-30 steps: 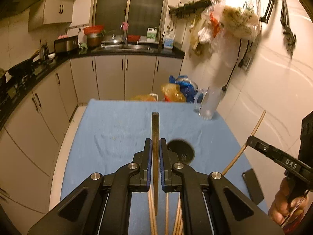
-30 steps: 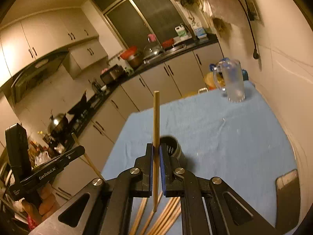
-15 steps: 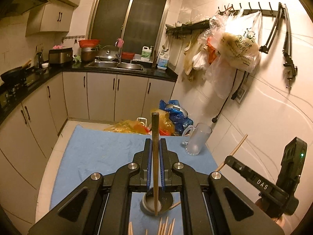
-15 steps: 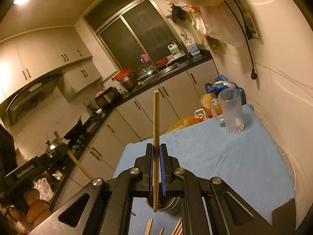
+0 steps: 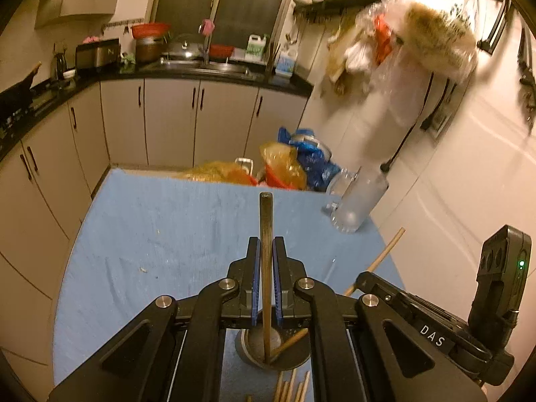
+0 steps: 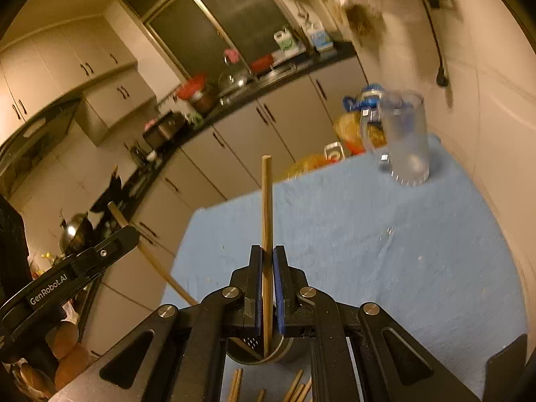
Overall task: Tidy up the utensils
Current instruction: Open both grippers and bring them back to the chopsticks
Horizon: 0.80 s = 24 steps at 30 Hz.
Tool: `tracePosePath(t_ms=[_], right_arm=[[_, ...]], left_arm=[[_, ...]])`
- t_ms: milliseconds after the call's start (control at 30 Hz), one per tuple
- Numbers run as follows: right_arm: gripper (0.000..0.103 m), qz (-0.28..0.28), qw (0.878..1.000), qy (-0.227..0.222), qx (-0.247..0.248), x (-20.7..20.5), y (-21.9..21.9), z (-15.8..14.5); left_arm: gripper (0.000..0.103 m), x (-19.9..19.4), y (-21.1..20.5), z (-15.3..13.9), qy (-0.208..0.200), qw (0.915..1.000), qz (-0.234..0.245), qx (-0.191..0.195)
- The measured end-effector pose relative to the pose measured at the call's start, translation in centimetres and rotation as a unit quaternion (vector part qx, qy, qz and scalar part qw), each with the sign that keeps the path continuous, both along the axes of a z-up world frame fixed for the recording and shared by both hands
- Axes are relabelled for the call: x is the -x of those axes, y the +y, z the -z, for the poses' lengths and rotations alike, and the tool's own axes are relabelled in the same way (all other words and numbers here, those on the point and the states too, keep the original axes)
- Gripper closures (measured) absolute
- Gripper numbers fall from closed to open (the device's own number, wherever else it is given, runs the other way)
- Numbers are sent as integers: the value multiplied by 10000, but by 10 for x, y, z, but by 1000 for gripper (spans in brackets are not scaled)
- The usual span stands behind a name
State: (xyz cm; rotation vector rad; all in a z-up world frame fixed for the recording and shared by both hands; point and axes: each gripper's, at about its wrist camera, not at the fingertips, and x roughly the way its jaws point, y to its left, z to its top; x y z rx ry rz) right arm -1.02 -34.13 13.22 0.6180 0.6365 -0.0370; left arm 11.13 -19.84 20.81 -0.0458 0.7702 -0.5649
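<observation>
Chopsticks: in the left wrist view, the left gripper [image 5: 264, 284] clamps a dark chopstick [image 5: 266, 234] whose lower end reaches into the metal holder [image 5: 254, 351] on the blue cloth [image 5: 167, 234].

In the right wrist view, the right gripper [image 6: 267, 284] pinches a pale chopstick [image 6: 266, 207] above that holder [image 6: 284, 351]; loose chopsticks [image 6: 294, 388] lie just before it.

A blue cloth [image 5: 174, 234] covers the bench; a clear glass mug [image 5: 356, 201] stands on it near the far right corner, just beside the pale wall, and crumpled orange and blue bags [image 5: 294, 164] lie past the far edge. Beyond runs a row of pale cabinets [image 5: 167, 120] under a dark counter [image 5: 207, 73] with a sink, a pot lid, a red bowl and bottles; plastic bags [image 5: 432, 33] hang from hooks on the right wall.
</observation>
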Motion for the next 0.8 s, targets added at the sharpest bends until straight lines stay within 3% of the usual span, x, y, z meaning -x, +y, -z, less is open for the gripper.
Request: tracePosePath(t_ms=[300,400,600,733,800], right_arm=[[94,-92,9997,230,-9,-9,5,20],[79,-86,9998,175,-29,-5,4,17],[76,-27,10000,-46,11,18,3,0],[76,-64,9999,-136,13,46,9,-4],[76,-97,9999,-110,9,65,15,2]], left_arm=[[94,-6,-3,24,215,9997,74,-127],[82,-3,3,20,148,9998,63,-122],[79,20,21,2,-70,10000,66,20],[68,45,39,-2,-207,9998,13,59],[67,59,48,3,-239,9997,6,-22]])
